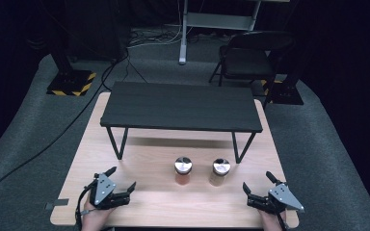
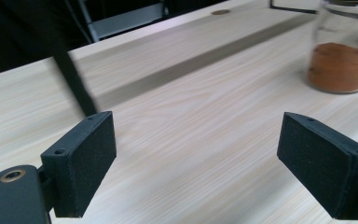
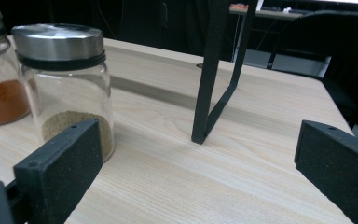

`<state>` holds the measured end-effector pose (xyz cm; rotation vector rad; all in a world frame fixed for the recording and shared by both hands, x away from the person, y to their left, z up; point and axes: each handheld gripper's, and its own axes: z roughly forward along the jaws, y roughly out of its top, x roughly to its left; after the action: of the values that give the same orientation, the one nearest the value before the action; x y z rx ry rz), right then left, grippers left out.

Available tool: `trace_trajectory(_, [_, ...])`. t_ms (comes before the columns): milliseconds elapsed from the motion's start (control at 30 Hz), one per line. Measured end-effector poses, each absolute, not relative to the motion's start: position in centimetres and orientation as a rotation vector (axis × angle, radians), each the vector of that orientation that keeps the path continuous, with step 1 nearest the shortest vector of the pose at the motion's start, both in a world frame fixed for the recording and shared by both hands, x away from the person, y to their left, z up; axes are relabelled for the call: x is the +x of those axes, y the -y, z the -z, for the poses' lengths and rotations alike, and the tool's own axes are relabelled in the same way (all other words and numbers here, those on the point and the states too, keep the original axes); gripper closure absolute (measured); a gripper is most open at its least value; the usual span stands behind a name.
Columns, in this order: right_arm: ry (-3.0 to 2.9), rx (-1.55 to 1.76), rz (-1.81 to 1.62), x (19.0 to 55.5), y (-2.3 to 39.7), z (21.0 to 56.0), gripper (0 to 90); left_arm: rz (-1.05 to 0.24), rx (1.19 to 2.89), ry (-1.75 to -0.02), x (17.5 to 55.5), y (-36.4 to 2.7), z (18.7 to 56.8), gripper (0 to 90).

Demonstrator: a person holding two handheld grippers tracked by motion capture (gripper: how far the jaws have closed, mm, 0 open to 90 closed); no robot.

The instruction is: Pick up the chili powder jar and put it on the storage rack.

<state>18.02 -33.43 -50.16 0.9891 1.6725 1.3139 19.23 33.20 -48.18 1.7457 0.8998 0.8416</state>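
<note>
Black shelf [image 1: 181, 107] standing on light wood table [image 1: 144, 163], behind two glass jars; orange-powder jar [image 1: 183, 171] left, beige-powder jar [image 1: 220, 172] right, apart; left gripper [image 1: 124, 179] and right gripper [image 1: 256, 183] near table front edge, jaws wide apart, empty; grey carpet, folding chair [image 1: 250, 55] behind.

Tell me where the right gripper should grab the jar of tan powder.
Grip the tan-powder jar around its glass body below the metal lid, coming in level from the near side with the open right gripper. It stands upright, and the orange-powder jar stands apart from it.

Wide-apart jaws over the table [image 2: 191, 140], orange-powder jar [image 2: 342, 51] beyond.
</note>
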Motion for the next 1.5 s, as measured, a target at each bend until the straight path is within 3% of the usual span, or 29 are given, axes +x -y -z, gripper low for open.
trace_trajectory(433, [-1.715, 0.991, -1.322, 18.41, 34.16, 49.72, 2.7, -0.784, 1.671, -0.958, 19.49, -34.13, 49.0, 10.6])
trace_trajectory(1500, [-1.71, 1.009, -1.335, 18.28, 34.38, 49.73, 2.7, -0.759, 1.694, -0.944, 20.09, -34.12, 48.75, 9.5])
